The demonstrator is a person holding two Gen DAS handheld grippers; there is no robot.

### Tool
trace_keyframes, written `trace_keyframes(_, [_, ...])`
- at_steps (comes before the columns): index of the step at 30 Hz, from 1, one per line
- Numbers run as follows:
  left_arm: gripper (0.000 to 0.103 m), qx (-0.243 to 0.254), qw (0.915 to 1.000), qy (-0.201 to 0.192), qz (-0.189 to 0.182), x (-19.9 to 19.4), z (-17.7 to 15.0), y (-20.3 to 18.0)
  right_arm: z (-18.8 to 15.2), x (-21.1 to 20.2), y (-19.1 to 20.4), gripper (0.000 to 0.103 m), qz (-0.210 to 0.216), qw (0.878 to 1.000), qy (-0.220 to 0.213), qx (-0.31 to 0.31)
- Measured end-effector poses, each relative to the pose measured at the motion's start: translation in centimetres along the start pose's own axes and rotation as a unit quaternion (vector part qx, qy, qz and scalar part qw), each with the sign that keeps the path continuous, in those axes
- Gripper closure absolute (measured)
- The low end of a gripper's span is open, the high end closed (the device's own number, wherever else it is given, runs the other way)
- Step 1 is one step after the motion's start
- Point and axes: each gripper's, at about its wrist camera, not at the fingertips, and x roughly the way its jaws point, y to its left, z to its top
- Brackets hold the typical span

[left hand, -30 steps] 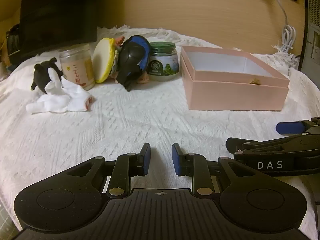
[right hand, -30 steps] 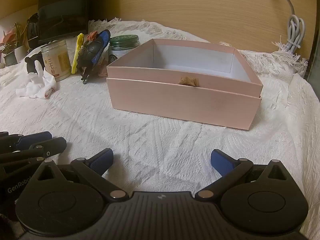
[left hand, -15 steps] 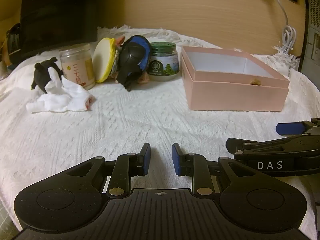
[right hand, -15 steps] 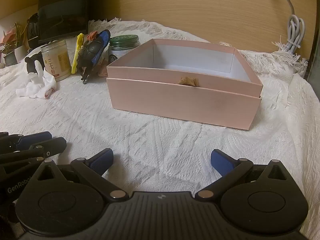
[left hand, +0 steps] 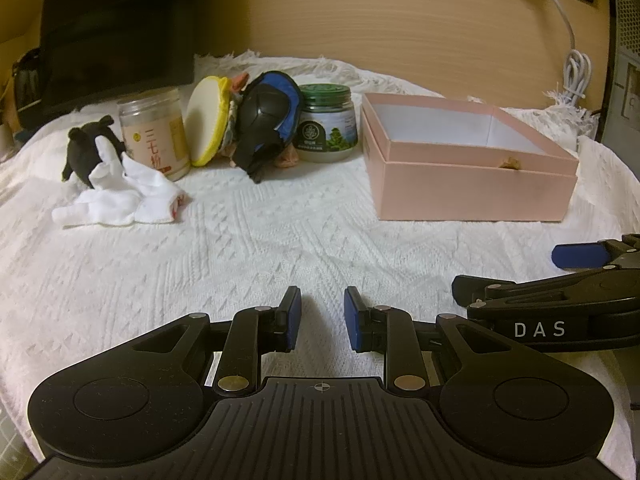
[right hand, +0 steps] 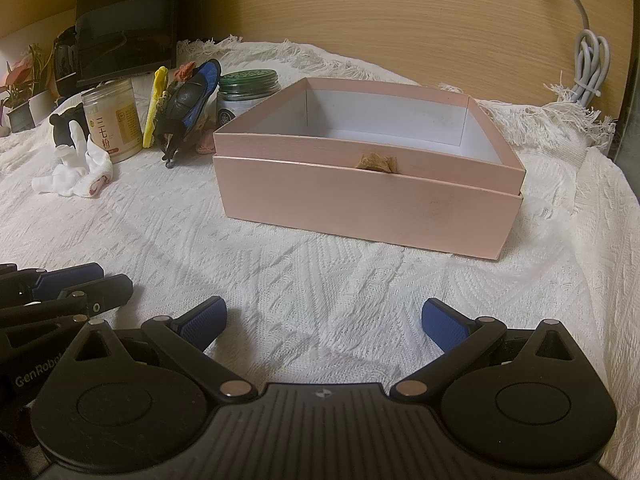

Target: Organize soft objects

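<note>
while left gripper [left hand: 319, 318] sits narrowly parted, right gripper [right hand: 324, 320] marked "das" spread wide, jar [left hand: 154, 134] reading "三七粉"

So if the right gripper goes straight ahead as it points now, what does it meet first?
Probably the pink box: its near wall lies straight ahead of the right gripper, with only bare white cloth between. If the gripper stays low, it may drag on the cloth first; height is unclear.
</note>
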Motion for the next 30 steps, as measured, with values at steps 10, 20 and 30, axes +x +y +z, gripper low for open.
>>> trace_keyframes(10, [0.077,0.005,1.0000,-0.001,0.003,-0.02,-0.02,-0.30,0.01,-0.01,0.00,0.000,0.000,1.000,0.000,0.000])
trace_keyframes(20, [0.077,0.005,1.0000,-0.001,0.002,-0.04,0.04,-0.41,0.00,-0.01,0.00,0.000,0.000,1.000,0.000,0.000])
trace_keyframes(30, [0.077,0.001,1.0000,-0.001,0.000,-0.02,0.01,-0.21,0.02,0.00,-0.01,0.000,0.000,1.000,0.000,0.000])
